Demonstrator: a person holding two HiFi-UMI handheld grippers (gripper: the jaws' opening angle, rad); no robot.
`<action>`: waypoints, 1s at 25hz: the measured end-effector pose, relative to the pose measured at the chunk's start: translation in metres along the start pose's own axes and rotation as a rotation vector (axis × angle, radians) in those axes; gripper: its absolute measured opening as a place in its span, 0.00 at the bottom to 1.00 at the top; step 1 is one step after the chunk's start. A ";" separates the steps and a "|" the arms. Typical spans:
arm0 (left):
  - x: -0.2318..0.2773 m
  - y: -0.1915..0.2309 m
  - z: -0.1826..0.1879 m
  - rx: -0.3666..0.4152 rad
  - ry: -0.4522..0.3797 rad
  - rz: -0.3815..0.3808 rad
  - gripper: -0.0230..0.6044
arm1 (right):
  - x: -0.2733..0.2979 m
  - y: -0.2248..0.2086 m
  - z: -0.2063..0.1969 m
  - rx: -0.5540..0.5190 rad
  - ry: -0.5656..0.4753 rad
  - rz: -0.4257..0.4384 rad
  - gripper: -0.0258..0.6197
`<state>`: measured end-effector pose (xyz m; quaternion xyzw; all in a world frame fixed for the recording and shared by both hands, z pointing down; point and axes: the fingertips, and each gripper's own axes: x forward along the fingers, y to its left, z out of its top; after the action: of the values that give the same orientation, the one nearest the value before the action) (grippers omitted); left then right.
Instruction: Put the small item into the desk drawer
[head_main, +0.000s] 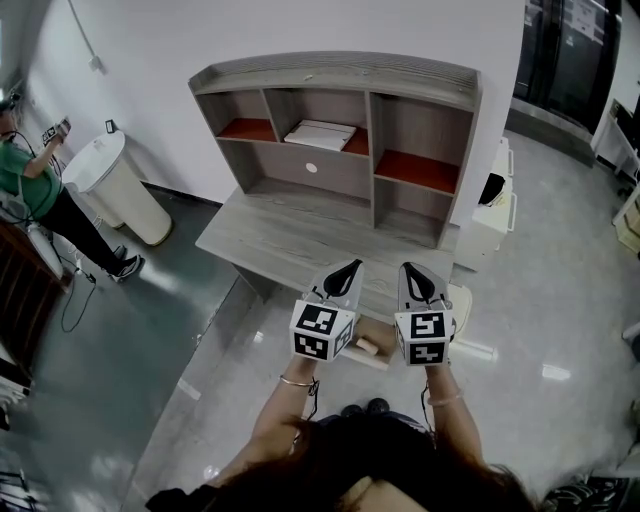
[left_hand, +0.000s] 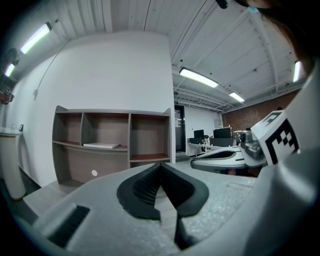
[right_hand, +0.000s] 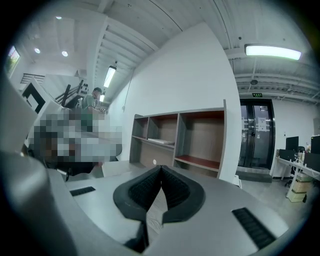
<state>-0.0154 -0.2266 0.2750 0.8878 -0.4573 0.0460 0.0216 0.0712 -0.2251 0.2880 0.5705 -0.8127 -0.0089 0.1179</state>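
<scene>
A grey wooden desk (head_main: 285, 238) with a shelf hutch (head_main: 335, 85) stands against the white wall. My left gripper (head_main: 352, 265) and right gripper (head_main: 410, 268) hover side by side over the desk's front edge, both pointing at the hutch. In the left gripper view, the left gripper (left_hand: 161, 165) has its pads closed together with nothing in them. The right gripper (right_hand: 161, 168) is likewise shut and empty. Between the two marker cubes, below the desk edge, shows a light wooden surface that looks like the drawer (head_main: 382, 355). A small pale item (head_main: 367, 347) lies on it.
A white flat object (head_main: 320, 133) lies on a red hutch shelf. A white bin (head_main: 118, 185) and a person (head_main: 35, 185) are at the left. A white cabinet (head_main: 490, 220) stands right of the desk. Grey floor surrounds it.
</scene>
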 end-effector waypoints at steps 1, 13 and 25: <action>-0.001 -0.001 0.003 0.009 -0.001 0.001 0.06 | 0.000 0.000 0.003 0.003 -0.008 -0.001 0.04; -0.012 -0.005 0.023 0.048 -0.014 0.012 0.06 | -0.011 0.006 0.026 0.002 -0.048 0.013 0.04; -0.027 -0.012 0.031 0.026 -0.028 0.013 0.06 | -0.031 0.004 0.037 0.005 -0.077 -0.013 0.04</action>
<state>-0.0194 -0.2004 0.2414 0.8857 -0.4625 0.0395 0.0033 0.0697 -0.1991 0.2473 0.5755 -0.8128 -0.0297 0.0851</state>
